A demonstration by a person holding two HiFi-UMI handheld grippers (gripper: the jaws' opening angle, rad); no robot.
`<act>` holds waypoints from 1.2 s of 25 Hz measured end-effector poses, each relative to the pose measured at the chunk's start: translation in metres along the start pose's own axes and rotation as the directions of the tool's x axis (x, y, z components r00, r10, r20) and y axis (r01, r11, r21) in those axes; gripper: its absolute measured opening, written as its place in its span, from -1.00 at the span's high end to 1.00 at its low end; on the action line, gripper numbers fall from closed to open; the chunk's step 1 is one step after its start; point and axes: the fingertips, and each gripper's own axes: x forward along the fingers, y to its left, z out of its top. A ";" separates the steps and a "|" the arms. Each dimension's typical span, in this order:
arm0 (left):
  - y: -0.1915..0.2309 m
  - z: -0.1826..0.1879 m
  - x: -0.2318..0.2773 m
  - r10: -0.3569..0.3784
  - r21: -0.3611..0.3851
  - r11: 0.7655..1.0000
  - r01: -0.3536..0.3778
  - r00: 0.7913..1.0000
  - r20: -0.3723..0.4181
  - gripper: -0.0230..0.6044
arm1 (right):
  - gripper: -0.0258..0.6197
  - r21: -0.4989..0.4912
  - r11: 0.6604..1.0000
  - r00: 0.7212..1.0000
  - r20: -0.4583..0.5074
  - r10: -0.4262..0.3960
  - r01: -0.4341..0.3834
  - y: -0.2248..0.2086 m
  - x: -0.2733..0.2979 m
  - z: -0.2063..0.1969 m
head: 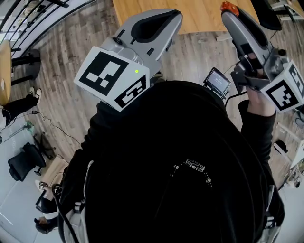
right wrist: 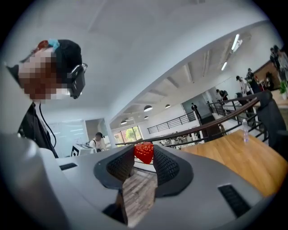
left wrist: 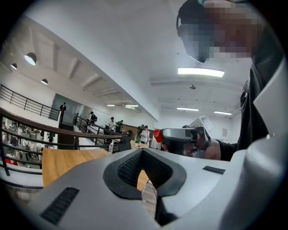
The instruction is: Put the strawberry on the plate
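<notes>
A red strawberry [right wrist: 144,152] sits pinched between the dark pads of my right gripper [right wrist: 144,157], which is shut on it and held level in the air. In the head view the strawberry [head: 228,6] shows at the tip of the right gripper [head: 227,12], at the top right above the floor. My left gripper [head: 174,18] is held up beside it; its jaws [left wrist: 143,152] meet at the tips with nothing between them. From the left gripper view the right gripper [left wrist: 167,134] and its strawberry [left wrist: 157,135] show to the right. No plate is in view.
A wooden table [head: 199,16] lies ahead of both grippers, with a bottle [right wrist: 245,130] on it. A small screen device [head: 217,80] hangs between the arms. A black office chair [head: 23,163] stands on the floor to the left. Railings and several people are far off.
</notes>
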 end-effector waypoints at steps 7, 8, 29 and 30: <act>0.028 0.006 -0.014 0.028 0.012 1.000 -0.028 0.999 0.020 0.92 | 0.49 -0.044 0.999 1.000 -0.006 0.030 -0.030 0.007 0.032 -0.001; 0.033 0.004 -0.018 0.032 0.010 0.999 -0.033 0.999 0.020 0.92 | 0.49 -0.039 0.999 0.999 -0.006 0.035 -0.035 0.007 0.038 -0.003; 0.144 0.018 0.022 0.223 -0.041 0.974 -0.223 0.975 -0.001 0.92 | 0.49 0.006 0.973 0.969 -0.093 0.230 -0.230 -0.070 0.160 0.024; 0.142 0.020 0.025 0.231 -0.043 0.972 -0.231 0.973 -0.002 0.92 | 0.49 0.007 0.971 0.967 -0.095 0.238 -0.238 -0.072 0.160 0.028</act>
